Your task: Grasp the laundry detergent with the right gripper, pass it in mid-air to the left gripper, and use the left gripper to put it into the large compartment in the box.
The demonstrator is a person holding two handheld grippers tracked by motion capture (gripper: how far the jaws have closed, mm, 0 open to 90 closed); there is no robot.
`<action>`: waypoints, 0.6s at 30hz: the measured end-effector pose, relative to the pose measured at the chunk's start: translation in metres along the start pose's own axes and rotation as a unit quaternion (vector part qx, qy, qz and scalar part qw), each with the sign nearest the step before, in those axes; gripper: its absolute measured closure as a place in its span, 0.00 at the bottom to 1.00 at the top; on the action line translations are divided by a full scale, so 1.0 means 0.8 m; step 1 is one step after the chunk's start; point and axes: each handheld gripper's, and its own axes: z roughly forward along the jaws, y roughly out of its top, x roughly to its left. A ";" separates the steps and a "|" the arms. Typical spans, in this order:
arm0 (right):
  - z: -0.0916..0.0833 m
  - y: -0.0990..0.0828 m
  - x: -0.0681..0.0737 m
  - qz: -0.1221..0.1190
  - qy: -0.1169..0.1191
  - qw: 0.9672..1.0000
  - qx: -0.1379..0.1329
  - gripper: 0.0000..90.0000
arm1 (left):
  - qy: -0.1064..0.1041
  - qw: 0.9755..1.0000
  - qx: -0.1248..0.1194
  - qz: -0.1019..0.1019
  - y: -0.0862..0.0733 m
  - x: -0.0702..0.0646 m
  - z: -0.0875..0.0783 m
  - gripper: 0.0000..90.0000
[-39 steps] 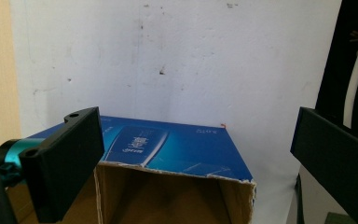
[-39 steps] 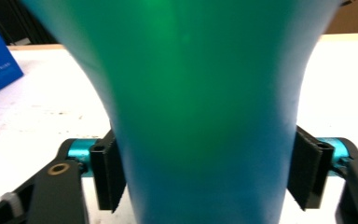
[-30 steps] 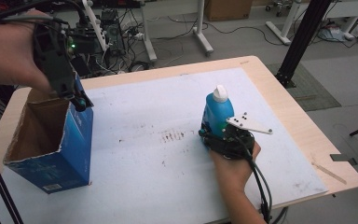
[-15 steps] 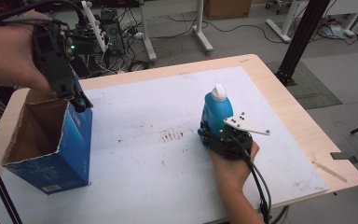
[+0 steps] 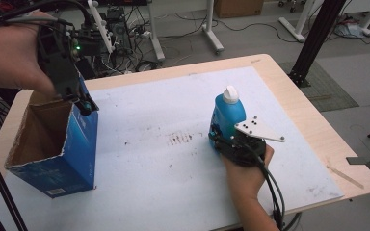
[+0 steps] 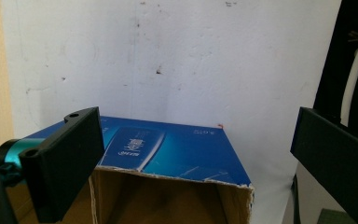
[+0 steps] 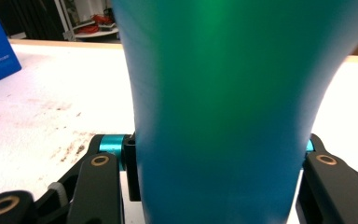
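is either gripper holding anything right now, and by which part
The right gripper has just closed on the blue bottle, clamping its lower body. The left gripper is open above the box, holding nothing.

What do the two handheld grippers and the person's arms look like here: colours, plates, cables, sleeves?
Both grippers are black with teal fittings at the jaws. The right gripper carries a grey three-cornered plate with dark screws and trails black cables down the forearm. The left gripper shows a green light. No sleeves are visible.
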 end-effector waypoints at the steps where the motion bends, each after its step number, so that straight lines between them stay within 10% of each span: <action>1: -0.001 0.001 -0.001 -0.002 0.002 1.000 -0.001 0.51 | 0.000 1.000 -0.001 0.000 0.000 0.000 0.000 0.03; 12: -0.008 0.019 -0.016 -0.014 0.061 0.998 0.010 0.52 | 0.002 1.000 0.001 0.004 0.008 -0.005 0.001 0.03; 18: -0.010 0.036 -0.017 -0.034 0.127 0.991 0.002 0.52 | 0.003 1.000 0.000 0.009 0.014 -0.008 0.002 0.03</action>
